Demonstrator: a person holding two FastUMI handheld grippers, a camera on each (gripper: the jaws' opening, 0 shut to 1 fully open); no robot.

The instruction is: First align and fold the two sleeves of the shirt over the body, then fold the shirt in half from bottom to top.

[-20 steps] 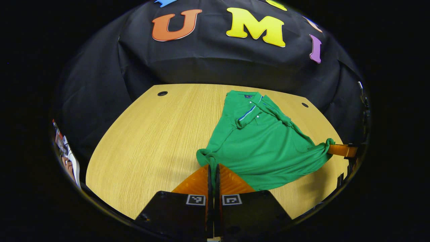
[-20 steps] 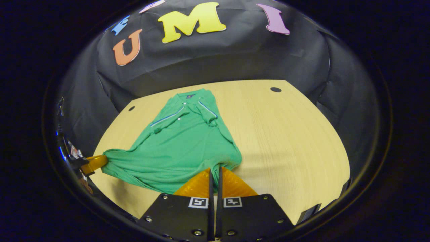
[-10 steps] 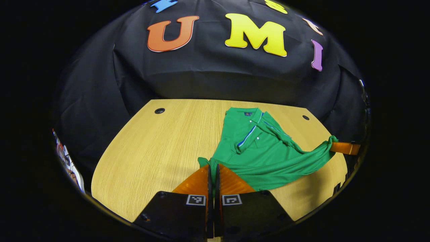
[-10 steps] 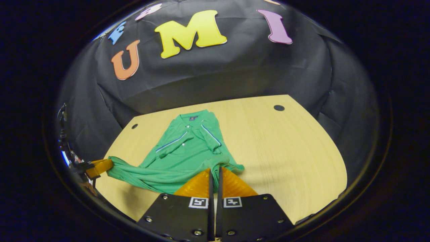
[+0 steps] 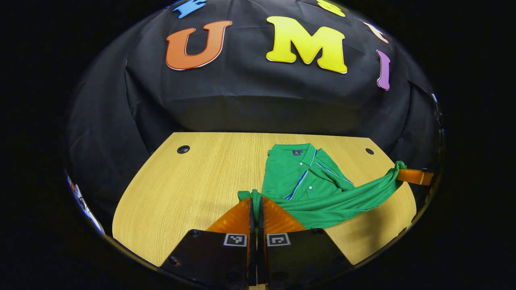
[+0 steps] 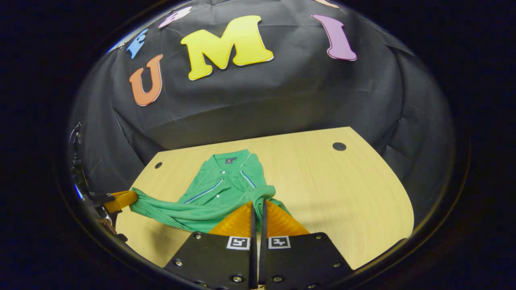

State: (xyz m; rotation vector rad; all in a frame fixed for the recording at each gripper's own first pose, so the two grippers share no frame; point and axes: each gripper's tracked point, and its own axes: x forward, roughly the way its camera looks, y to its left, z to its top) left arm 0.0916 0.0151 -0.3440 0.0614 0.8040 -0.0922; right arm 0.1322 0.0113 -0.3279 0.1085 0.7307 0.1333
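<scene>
I hold both jaws closed on the bottom corners of the green short-sleeved polo shirt [image 5: 306,181], left gripper [image 5: 254,200] and right gripper [image 6: 258,204] lifting its hem above the light wooden table [image 5: 181,189] to fold it toward the collar.

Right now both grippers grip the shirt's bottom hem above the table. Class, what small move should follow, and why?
Probably carry both corners forward toward the collar and lay them down. The left gripper and right gripper each pinch a hem corner of the shirt, the hem hangs stretched between them, the sleeves already lie across the chest, and the lower half is lifted off the table.
</scene>
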